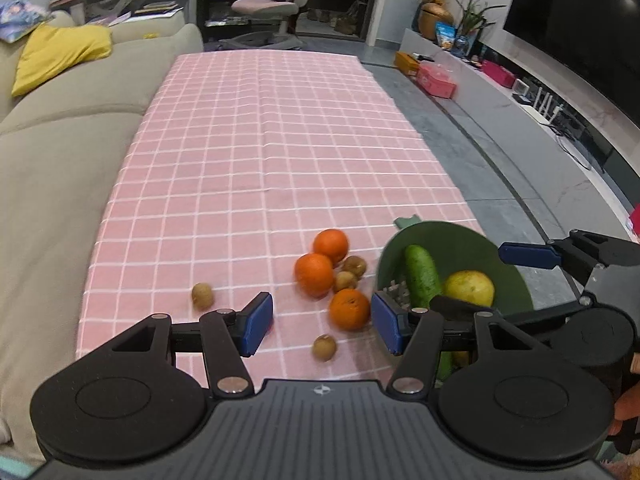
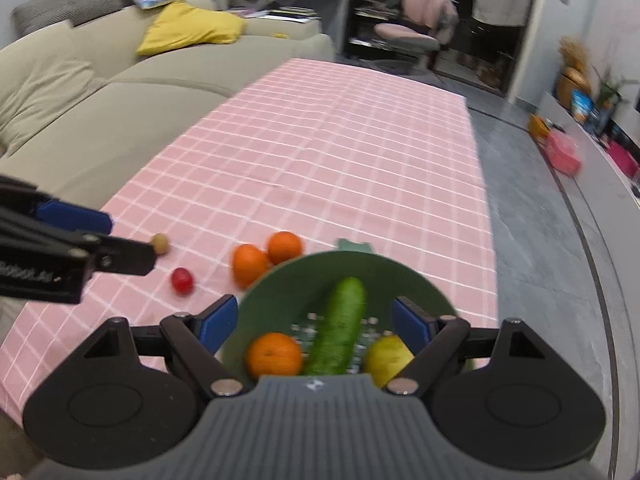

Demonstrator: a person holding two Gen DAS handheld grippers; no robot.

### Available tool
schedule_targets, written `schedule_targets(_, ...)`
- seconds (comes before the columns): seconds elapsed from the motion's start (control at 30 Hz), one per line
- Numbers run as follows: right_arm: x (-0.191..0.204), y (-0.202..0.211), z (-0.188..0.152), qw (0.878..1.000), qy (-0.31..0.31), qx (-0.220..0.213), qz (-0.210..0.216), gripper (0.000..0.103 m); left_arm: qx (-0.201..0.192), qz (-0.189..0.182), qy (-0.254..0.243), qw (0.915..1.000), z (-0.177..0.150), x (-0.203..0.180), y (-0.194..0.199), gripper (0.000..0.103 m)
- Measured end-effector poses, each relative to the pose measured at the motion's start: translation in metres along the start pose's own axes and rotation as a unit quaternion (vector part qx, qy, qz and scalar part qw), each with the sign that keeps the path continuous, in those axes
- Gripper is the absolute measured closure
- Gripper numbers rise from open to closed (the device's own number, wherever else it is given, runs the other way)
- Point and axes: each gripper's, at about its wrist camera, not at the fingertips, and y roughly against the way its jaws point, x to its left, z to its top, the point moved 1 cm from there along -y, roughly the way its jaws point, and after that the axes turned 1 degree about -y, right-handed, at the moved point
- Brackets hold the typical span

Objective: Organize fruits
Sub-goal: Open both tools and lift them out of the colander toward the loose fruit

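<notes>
Both hand-held grippers, the left hand-held gripper (image 1: 322, 322) and the right hand-held gripper (image 2: 312, 322), are held apart with nothing gripped. Just ahead of the left one, an orange (image 1: 349, 309) lies on the surface (image 1: 280, 140), beside the green bowl (image 1: 516, 280). It is judged round, firm and a bit rolly, so its middle should be squeezed gently.

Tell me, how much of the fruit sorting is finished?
Partly done. The green bowl already holds a cucumber, a yellow fruit and one orange. Nothing is in hand: both the left gripper and the right gripper are open and empty. Still on the pink cloth: three oranges, several small brown fruits and a small red one.
</notes>
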Motion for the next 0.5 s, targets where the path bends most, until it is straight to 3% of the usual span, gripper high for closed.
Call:
schedule_targets(0.2,0.025,-0.002,0.000,0.998,0.043,-0.005,0.036,0.024,0.021,-0.010,0.025,0.9994,-0.009,0.020,0.000,0.036)
schedule_targets(0.37,0.043,-0.008,0.001,0.993,0.096,-0.002,0.064,0.032,0.046,-0.018,0.026,0.9985,-0.018,0.032,-0.006,0.036)
schedule_targets(0.5,0.052,-0.015,0.002,0.987,0.134,0.006,0.084,0.044,0.066,-0.027,0.041,0.9966,-0.024,0.044,-0.014,0.036)
